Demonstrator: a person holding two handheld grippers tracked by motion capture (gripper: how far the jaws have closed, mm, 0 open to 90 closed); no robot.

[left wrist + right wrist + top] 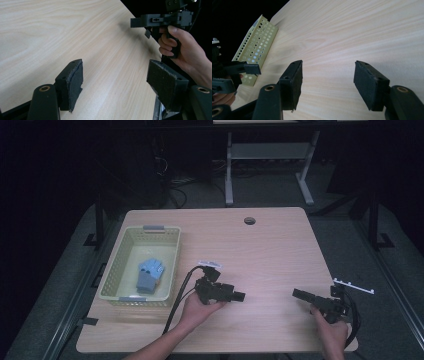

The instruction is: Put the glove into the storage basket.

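Observation:
A pale yellow perforated basket (pixel 115 270) stands on the left of the wooden table (pixel 270 250), with a blue folded item (pixel 150 275) inside it. My left gripper (pixel 241 296) is held low over the table's front middle, to the right of the basket, and points right. In its own view the left gripper (pixel 117 82) is open over bare wood. My right gripper (pixel 298 293) is near the front right and points left toward it. The right gripper (pixel 329 80) is open too, nothing between its pads (pixel 294 82), and the basket (pixel 254 47) shows at the left.
A round cable hole (pixel 249 220) sits near the table's far edge. A white strip (pixel 353 286) lies at the right edge. Behind the table a white-legged stand (pixel 228 175) rests on the dark floor. Bare wood stretches between the two grippers.

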